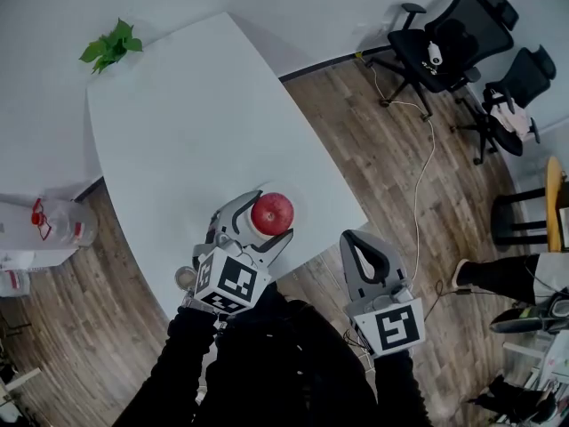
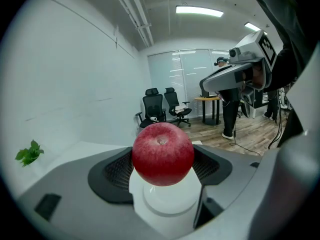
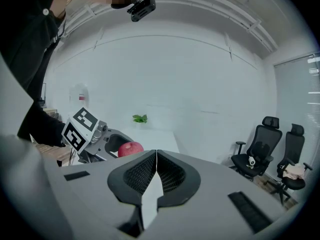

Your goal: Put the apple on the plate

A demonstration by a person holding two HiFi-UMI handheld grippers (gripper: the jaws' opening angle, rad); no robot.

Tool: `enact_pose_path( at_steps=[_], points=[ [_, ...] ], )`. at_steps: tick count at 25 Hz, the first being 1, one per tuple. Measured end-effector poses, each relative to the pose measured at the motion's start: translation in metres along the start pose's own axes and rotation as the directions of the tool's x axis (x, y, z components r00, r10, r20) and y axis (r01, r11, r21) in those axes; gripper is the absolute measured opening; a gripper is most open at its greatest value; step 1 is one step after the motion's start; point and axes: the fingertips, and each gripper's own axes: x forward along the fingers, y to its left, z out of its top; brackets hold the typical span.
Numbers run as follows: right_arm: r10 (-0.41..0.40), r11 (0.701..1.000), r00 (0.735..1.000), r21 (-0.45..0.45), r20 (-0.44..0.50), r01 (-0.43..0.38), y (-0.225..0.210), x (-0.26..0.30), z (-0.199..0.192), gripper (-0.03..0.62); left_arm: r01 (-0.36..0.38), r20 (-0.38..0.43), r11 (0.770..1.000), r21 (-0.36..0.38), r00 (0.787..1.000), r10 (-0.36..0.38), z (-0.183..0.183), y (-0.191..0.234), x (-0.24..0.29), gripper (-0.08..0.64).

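Left gripper [image 1: 269, 219]: positioned over the near edge of the white table [image 1: 178, 123], its 2 jaws set against opposite sides of the red apple [image 2: 162, 154], with the dark ribbed pads in contact to its left and right. The apple sits stem end up and unobstructed in the left gripper view. Directly beneath it lies the white plate [image 2: 170, 204], round with a raised inner ring, resting on the table between the jaws. Whether the underside of the apple touches the plate or hangs just above it cannot be determined from any view. Right gripper [image 1: 360, 243]: held off the table's near right corner, over the wooden floor [image 1: 391, 167] in the head view; its 2 jaws are pressed together along their full length and nothing is between them. The right gripper view looks across at the left gripper and the apple, both to its left. Both grippers are held by arms in black sleeves. Other items noted: 1 green leafy plant [image 1: 111, 45] at the far end of the table, 2 black office chairs [image 1: 444, 38] on the floor to the far right, and a white cable [image 1: 427, 176] trailing across the boards.
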Motion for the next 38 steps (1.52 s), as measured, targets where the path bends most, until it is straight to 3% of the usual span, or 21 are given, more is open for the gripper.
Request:
enact_pose_path(
  at_steps=[14,29,38],
  points=[
    [0.001,1.0,0.999,0.015,-0.055,0.0,-0.001,0.015,-0.011,0.041,0.053,-0.1,0.999,0.009,0.994,-0.052,-0.056,-0.004,0.049,0.367],
    [0.035,0.999,0.996,0.004,-0.082,-0.035,-0.018,0.011,-0.028,0.041,0.069,-0.189,0.996,-0.062,0.979,-0.08,-0.099,-0.024,0.089,0.367],
    [0.056,0.998,0.993,0.017,-0.101,-0.054,-0.03,0.008,-0.04,0.041,0.071,-0.232,0.997,0.003,0.97,-0.068,-0.11,-0.031,0.099,0.367]
  ],
)
